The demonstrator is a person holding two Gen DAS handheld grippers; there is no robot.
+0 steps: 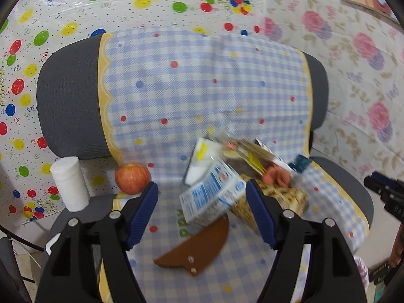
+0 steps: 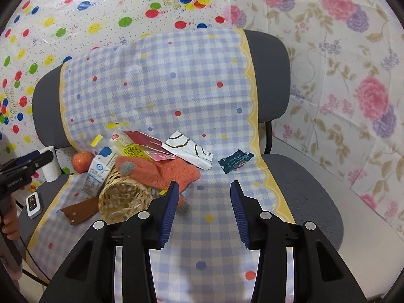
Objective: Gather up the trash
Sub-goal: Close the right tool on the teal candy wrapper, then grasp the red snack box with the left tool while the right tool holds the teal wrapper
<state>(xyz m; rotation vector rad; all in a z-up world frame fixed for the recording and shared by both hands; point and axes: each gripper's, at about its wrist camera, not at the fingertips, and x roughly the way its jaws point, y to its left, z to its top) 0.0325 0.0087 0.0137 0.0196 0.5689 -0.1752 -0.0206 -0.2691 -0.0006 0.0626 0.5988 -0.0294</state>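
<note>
A chair seat under a blue checked cloth (image 2: pixel 202 227) holds a pile of litter. A blue and white milk carton (image 1: pixel 212 197) lies just beyond my open left gripper (image 1: pixel 200 189); the carton also shows in the right wrist view (image 2: pixel 98 171). A woven basket (image 2: pixel 123 197) lies on its side with an orange knitted mitten (image 2: pixel 164 171) on it. Behind are a yellow and red wrapper (image 2: pixel 136 146), a white wrapper (image 2: pixel 189 151) and a dark teal wrapper (image 2: pixel 234 161). My right gripper (image 2: pixel 204 186) is open and empty above bare cloth.
A red apple (image 1: pixel 132 178) and a white paper roll (image 1: pixel 69 183) sit at the seat's left edge. A brown leather sheath (image 1: pixel 194 250) lies near the carton. A small white device (image 2: pixel 32 204) rests on the seat. The chair back (image 1: pixel 68 101) rises behind.
</note>
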